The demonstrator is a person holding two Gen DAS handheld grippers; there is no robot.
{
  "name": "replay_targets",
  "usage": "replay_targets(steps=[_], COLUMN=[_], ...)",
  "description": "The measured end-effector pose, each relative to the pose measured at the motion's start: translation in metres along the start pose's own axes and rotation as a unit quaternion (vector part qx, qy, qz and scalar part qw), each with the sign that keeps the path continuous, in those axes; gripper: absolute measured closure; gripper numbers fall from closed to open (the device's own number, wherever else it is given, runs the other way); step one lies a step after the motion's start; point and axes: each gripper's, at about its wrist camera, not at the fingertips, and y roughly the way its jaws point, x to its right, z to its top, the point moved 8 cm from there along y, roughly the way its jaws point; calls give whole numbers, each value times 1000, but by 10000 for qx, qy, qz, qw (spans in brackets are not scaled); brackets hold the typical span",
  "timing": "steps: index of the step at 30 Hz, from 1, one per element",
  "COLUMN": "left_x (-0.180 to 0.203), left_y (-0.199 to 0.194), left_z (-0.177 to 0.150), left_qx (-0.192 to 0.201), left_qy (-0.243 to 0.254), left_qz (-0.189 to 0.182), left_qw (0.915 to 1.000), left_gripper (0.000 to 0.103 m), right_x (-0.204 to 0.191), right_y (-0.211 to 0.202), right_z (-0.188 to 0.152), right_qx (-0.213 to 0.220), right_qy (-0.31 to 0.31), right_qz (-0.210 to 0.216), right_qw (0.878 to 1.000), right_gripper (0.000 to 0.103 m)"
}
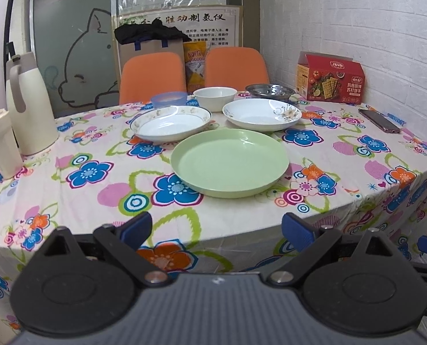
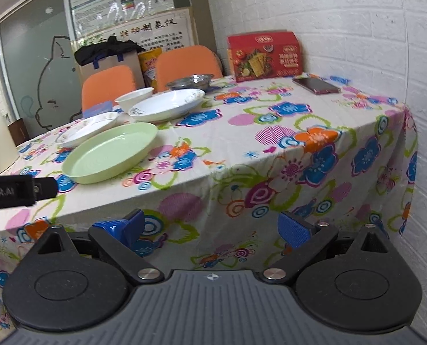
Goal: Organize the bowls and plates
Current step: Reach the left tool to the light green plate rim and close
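Left wrist view: nothing stacked yet; green plate [image 1: 229,164], two white plates, bowls all separate on table [image 1: 357,155]. Left gripper [image 1: 216,228] and right gripper [image 2: 210,227] spread wide, empty.

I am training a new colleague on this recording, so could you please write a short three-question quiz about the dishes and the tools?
1. True or false: the green plate is stacked on another plate.
2. How many bowls stand behind the plates? A) one B) three C) five
3. Fill in: the left tool and right tool are both ____.

Key:
1. False; it lies alone on the tablecloth.
2. B: blue bowl, white bowl, metal bowl.
3. Open, holding nothing.
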Motion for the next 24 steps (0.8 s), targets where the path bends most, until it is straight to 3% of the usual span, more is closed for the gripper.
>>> replay_targets(steps=[5, 9, 12, 16, 24], left_x=[-15, -46, -67, -82, -85], left_y=[27, 49, 78, 119, 178], left_z=[18, 41, 54, 62, 61], left_qx=[-229, -343, -636, -972, -1384], left_qy=[-35, -336, -508, -648, -619], left_qz=[57, -22, -206, -327, -304], left_qw=[9997, 9988, 9965, 9926, 9880], left_gripper=[7, 7, 7, 7, 7], right_x=[0, -36, -64, -87, -109], right_y=[16, 48, 85, 129, 172], right_z=[27, 64, 78, 83, 80], right_qx=[38, 68, -167, -482, -881], right_qy=[-29, -733, -1237, -1679, -1794], right_qz=[211, 483, 642, 645, 856], right_qw=[9998, 9961, 9901, 9825, 9761], right_gripper=[16, 16, 16, 17, 16])
